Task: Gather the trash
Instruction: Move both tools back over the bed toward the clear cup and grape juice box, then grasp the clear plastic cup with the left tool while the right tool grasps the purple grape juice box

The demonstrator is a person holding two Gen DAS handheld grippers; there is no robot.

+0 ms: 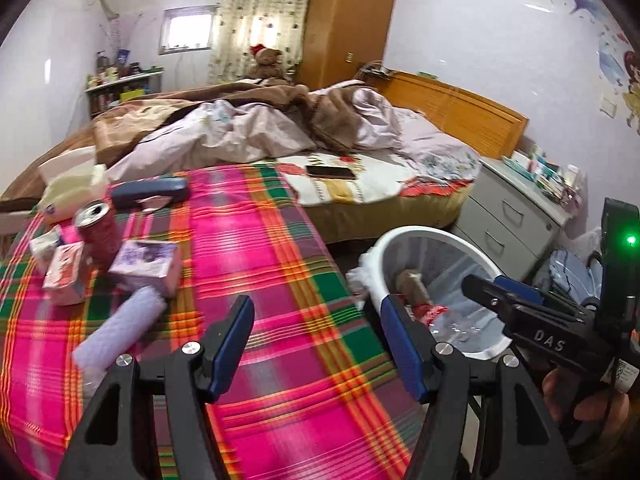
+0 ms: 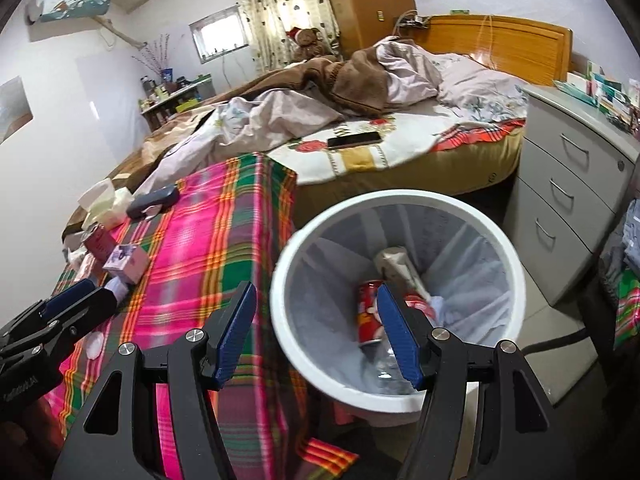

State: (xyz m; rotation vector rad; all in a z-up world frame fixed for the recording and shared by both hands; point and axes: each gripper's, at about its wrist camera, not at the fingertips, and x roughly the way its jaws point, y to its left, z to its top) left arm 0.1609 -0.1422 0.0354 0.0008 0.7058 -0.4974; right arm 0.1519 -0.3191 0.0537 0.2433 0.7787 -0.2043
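Where the plaid-covered table (image 2: 224,216) ends, a white bin (image 2: 400,216) stands on the floor just beside it, lined with a pale bag. Inside: red can (image 2: 366,312), crumpled brown paper (image 2: 394,262), clear plastic at bottom. On table, far side: red can (image 1: 98,232) upright, purple box (image 1: 146,262), pink carton (image 1: 64,276), lavender roll (image 1: 120,326) lying flat. Left gripper (image 1: 316,340) over the cloth, jaws apart, nothing between them. Right gripper (image 2: 316,332) above bin rim, jaws spread, empty.
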